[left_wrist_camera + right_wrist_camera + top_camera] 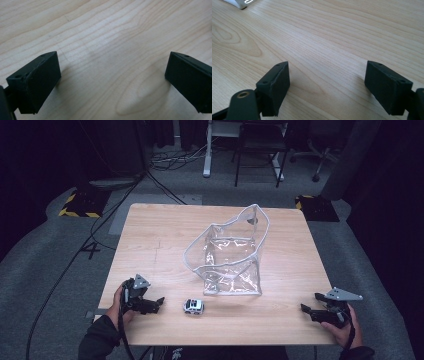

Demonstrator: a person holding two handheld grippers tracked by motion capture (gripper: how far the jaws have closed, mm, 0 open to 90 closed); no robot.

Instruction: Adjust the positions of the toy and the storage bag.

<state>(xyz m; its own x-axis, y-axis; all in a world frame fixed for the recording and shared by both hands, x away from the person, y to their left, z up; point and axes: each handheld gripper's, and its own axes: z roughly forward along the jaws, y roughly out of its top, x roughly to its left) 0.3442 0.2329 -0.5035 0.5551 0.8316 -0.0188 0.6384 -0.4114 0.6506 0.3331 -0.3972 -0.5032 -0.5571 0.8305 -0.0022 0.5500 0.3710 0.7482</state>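
A clear plastic pouch (230, 252) with a grey rim stands open in the middle of the wooden table (160, 235). In front of it, near the table's front edge, sits a small white and black toy car (193, 306). My left gripper (157, 303) rests at the front left and points toward the car, a short gap away from it. Its jaws are open over bare wood (112, 72). My right gripper (311, 302) lies at the front right corner, also open with nothing between its jaws (327, 82). A corner of the pouch (239, 3) shows at the top left of the right gripper view.
Beyond the table is grey carpet with cables (165, 185), two yellow-and-black striped bases (80, 205) (316, 206), a white desk leg (207, 150) and chairs (260, 145). Bare wood lies left and right of the pouch.
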